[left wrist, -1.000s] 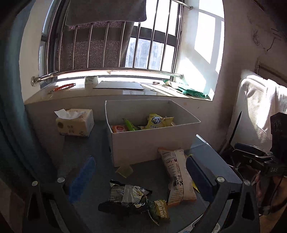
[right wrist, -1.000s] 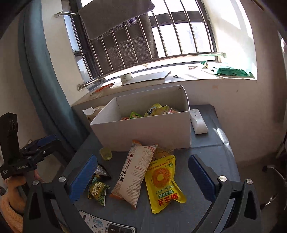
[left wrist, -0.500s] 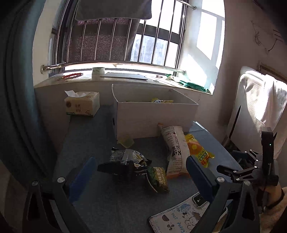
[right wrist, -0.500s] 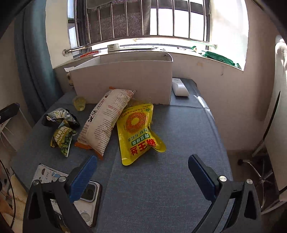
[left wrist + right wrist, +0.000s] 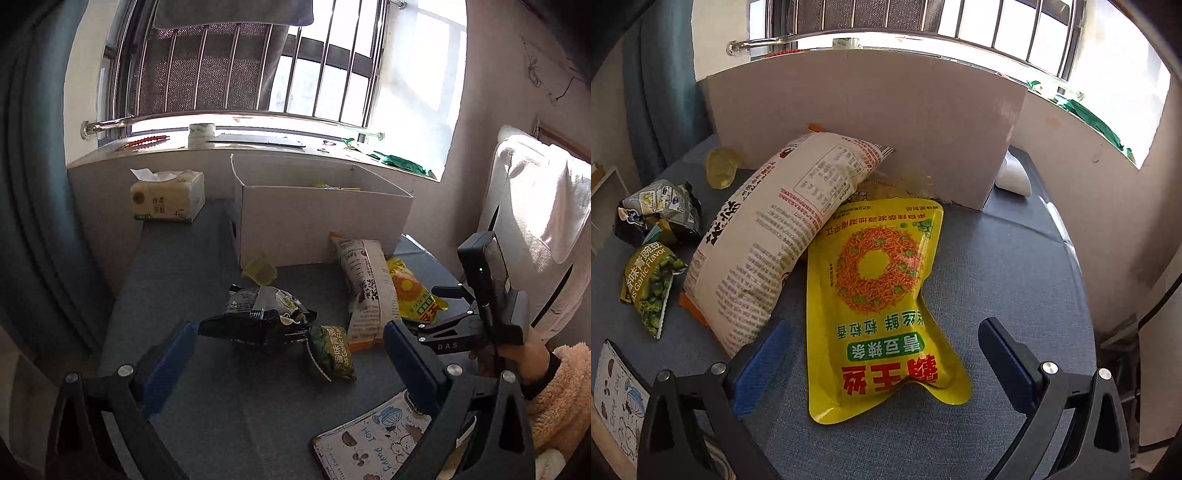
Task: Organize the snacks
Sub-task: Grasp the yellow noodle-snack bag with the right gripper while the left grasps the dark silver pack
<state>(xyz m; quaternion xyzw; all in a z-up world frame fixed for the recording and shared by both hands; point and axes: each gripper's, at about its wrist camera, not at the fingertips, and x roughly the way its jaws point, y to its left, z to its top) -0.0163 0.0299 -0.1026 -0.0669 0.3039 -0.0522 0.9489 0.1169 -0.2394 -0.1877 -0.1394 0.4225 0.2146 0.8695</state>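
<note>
Before one white box (image 5: pixel 864 125), five snack packets (image 5: pixel 882 295).

Home room, barred window (image 5: pixel 258 74), tissue pack (image 5: pixel 168 197), snack packets on grey table (image 5: pixel 221 387)

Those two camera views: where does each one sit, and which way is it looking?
Left wrist: on the left gripper, above the table, facing the white box and window; right gripper and hand show.
Right wrist: on the right gripper, low over the yellow snack pouch.
Shared: box, pouch, long white snack bag.
</note>
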